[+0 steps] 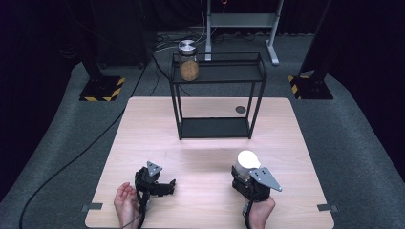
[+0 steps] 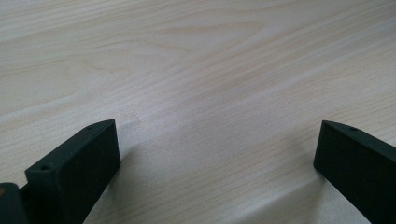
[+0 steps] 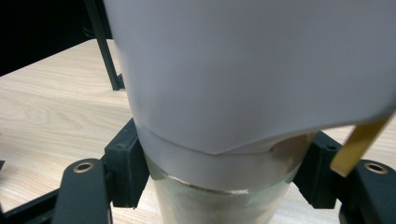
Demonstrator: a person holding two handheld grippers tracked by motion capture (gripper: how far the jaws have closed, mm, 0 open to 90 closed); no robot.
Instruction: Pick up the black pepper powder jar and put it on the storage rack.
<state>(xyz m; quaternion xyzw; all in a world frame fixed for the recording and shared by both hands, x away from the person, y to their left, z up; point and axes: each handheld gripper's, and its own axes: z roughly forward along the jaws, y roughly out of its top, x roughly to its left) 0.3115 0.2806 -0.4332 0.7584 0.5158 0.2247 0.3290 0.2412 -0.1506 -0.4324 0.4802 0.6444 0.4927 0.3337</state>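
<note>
Right gripper [image 1: 246, 177], near edge of the surface [image 1: 143, 143]: its jaws are clamped on the clear lower body of a white-lidded jar [image 1: 247, 162], one jaw on each side, just below the pale band of the lid, as the right gripper view shows [image 3: 224, 93]. The jar stands upright between the jaws; whether its base rests on the surface or is lifted clear of it cannot be told. Left gripper [image 1: 165, 185]: jaws spread wide and empty, with bare wood grain between them in the left gripper view, well apart from the jar. Beyond both pairs of jaws stands a black two-tier shelf rack [image 1: 217, 95]; on the left end of its upper shelf sits a second jar [image 1: 188, 61] with a metal lid and brown contents. Judged progress: the grasp on the white-lidded jar is made, and the carry forward to the rack, probably beside the other jar, together with the release, is left to do. The rack's lower shelf lies bare.
</note>
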